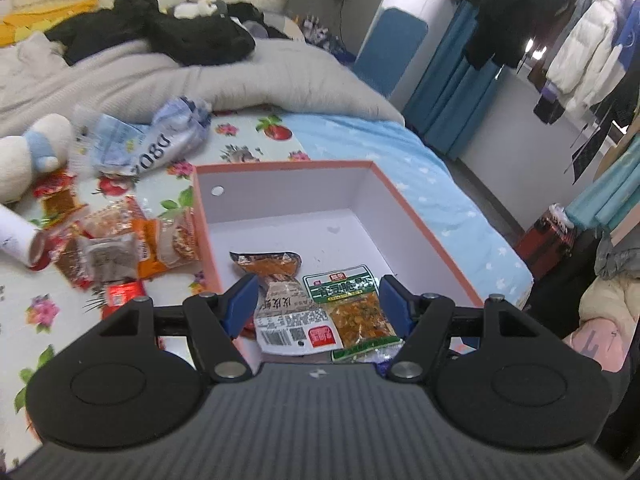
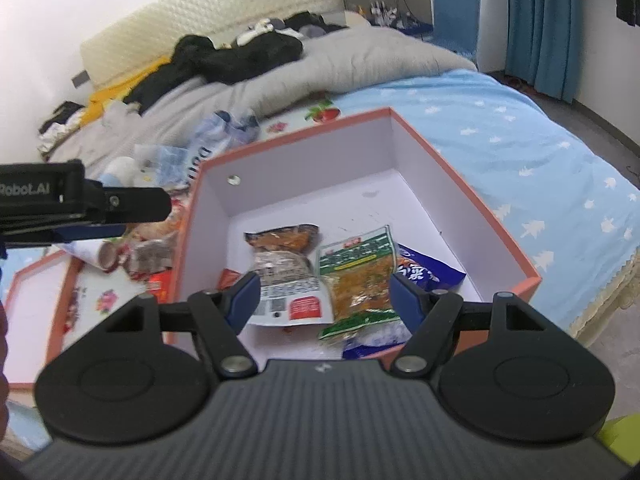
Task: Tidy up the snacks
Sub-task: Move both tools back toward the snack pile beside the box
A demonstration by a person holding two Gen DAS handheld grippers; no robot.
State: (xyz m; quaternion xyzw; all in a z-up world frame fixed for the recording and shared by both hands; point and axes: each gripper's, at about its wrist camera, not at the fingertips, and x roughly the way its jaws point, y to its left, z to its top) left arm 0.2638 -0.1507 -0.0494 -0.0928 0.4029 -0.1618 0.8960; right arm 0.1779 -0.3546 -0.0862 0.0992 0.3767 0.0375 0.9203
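A pink-rimmed white box (image 1: 420, 216) (image 2: 472, 196) sits on the bed. Inside lie an orange-and-grey snack packet (image 1: 280, 300) (image 2: 284, 272), a green-labelled pickle packet (image 1: 352, 304) (image 2: 360, 268) and, in the right wrist view, a blue packet (image 2: 428, 270). My left gripper (image 1: 318, 304) is open and empty above the box's near edge. My right gripper (image 2: 324, 300) is open and empty over the same packets. The left gripper (image 2: 116, 204) shows from the side at the box's left. A pile of loose snack packets (image 1: 120, 240) (image 2: 152, 248) lies left of the box.
A white plush toy (image 1: 28, 152), a crumpled blue-white bag (image 1: 160, 136) and a white tube (image 1: 16, 236) lie by the pile. The box lid (image 2: 36, 300) lies at left. A grey duvet (image 1: 160, 76) with black clothes fills the bed's far end.
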